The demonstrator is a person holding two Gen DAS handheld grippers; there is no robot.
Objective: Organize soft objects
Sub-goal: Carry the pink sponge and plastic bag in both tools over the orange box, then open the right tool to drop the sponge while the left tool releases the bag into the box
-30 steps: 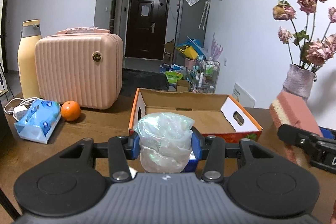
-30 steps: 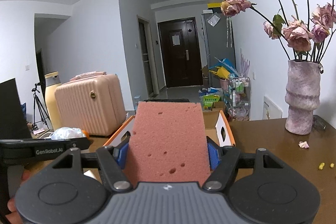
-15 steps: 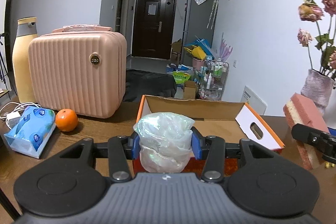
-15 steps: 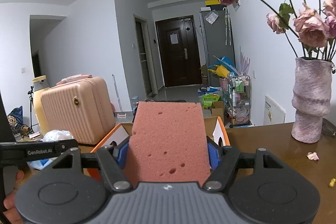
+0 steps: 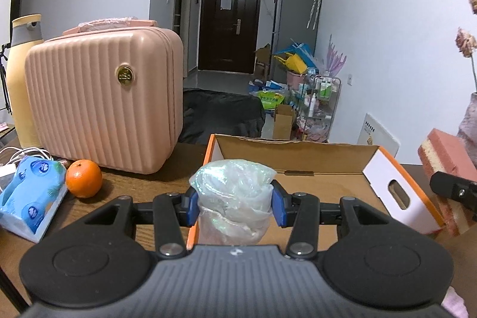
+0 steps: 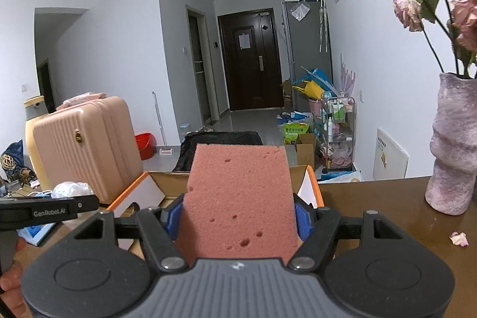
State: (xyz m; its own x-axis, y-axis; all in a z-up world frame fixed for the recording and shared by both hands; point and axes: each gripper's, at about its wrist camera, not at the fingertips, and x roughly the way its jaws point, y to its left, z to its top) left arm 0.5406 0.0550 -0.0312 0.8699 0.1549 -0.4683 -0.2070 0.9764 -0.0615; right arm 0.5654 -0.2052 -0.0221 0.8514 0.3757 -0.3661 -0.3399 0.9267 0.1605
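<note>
Both grippers are closing in on the cardboard box [image 5: 298, 169], which is looming larger and nearer than a second ago, while the pink suitcase [image 5: 104, 100] is swelling at the left. In the left wrist view, the left gripper [image 5: 234, 206] is pinching a crumpled plastic bag [image 5: 234, 192] — thin, translucent, faintly iridescent — with its blue pads pressing into both sides, and the bundle is hanging just over the box's near orange rim. An orange [image 5: 84, 178] and a blue tissue pack [image 5: 29, 198] are lying on the wooden table [image 5: 134, 184] beside the suitcase. In the right wrist view, the right gripper [image 6: 237, 218] is clamping a pink sponge [image 6: 238, 195], a porous, pitted slab that is standing upright between the pads, in front of the box's open top, with a textured vase [image 6: 451, 151] of dried roses well off to the right. To do this well, each soft thing is probably best carried fully past the rim and lowered near the box floor before letting go — the bag is light and springy and could puff out over the edge, and the two grippers will need to keep apart inside the box.
</note>
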